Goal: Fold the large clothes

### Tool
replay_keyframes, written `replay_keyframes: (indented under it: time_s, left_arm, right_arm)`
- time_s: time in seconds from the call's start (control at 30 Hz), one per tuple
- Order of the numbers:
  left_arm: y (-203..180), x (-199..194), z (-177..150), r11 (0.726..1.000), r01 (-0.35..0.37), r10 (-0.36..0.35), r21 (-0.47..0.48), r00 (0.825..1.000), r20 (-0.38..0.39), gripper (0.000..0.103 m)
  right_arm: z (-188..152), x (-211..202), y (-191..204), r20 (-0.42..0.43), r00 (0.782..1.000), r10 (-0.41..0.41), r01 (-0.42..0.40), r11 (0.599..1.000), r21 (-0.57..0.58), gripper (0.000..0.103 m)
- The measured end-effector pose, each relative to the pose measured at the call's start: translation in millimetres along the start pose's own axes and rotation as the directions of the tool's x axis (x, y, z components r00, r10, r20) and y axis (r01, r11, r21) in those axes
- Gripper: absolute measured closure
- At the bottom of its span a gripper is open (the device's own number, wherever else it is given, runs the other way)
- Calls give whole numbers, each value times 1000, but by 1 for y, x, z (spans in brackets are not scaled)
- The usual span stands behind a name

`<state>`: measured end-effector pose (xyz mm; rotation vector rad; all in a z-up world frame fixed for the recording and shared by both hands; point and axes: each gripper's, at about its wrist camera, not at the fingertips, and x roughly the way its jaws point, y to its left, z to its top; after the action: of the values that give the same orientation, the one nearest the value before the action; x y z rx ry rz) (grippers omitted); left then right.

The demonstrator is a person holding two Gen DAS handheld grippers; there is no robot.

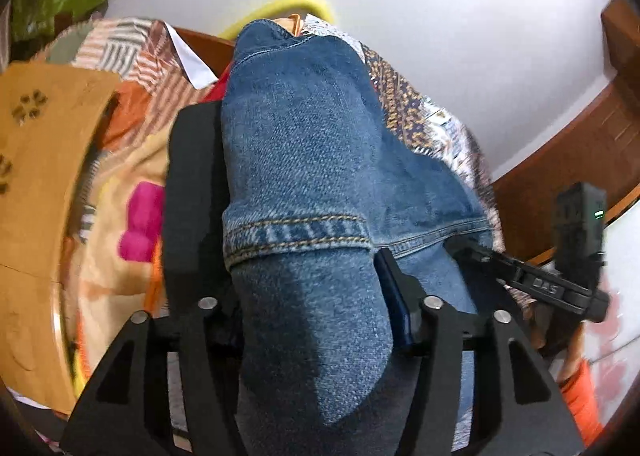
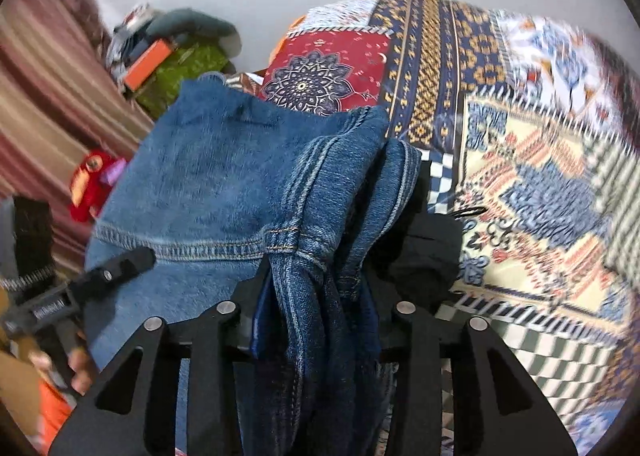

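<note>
Your left gripper clamped on jeans, long axis running away over quilt, your right gripper pinching bunched seams.

Blue denim against a busy patchwork of colour.
The faded blue denim jeans carry tan-gold stitching along the hems. Under them lies a patterned bedspread of navy, mustard and cream, with a red panel holding a dark mandala and green-white checks. Both black two-finger grippers, left and right, are matte. A yellow curved rim shows against the white wall.
</note>
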<state>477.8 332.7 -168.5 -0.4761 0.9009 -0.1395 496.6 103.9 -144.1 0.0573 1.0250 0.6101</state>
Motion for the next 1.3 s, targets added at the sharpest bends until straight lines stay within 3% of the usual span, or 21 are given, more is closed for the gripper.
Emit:
replay_keyframes:
  time_s: [0.13, 0.47, 0.63, 0.8, 0.9, 1.03, 1.23, 1.3]
  left_arm:
    - [-11, -17, -9, 994, -102, 101, 34, 994, 38, 39]
    - [-32, -74, -56, 977, -210, 210, 46, 978, 15, 39]
    - [-60, -119, -70, 967, -241, 238, 78, 970, 50, 39]
    - [-115, -189, -83, 950, -271, 240, 154, 952, 191, 39]
    - [-150, -228, -97, 933, -294, 226, 207, 928, 297, 39]
    - [-190, -283, -121, 929, -274, 148, 248, 892, 428, 39]
    - [-233, -344, -171, 915, -294, 76, 278, 799, 596, 39]
    - [-244, -357, -190, 905, -324, 73, 275, 756, 650, 39]
  right_arm:
    - [-16, -15, 8, 17, 991, -130, 130, 991, -38, 47]
    - [-53, -66, 2, -29, 988, -153, 153, 988, -9, 43]
    - [-56, -120, 18, 53, 988, -147, 148, 989, -25, 43]
    - [-65, -189, 44, 187, 975, -119, 132, 989, -60, 43]
    - [-78, -235, 65, 299, 948, -105, 139, 986, -92, 43]
    - [-107, -296, 90, 468, 883, -46, 128, 981, -145, 43]
    - [-157, -359, 117, 638, 768, 52, 106, 973, -207, 43]
    - [-174, -371, 124, 678, 732, 68, 119, 967, -225, 42]
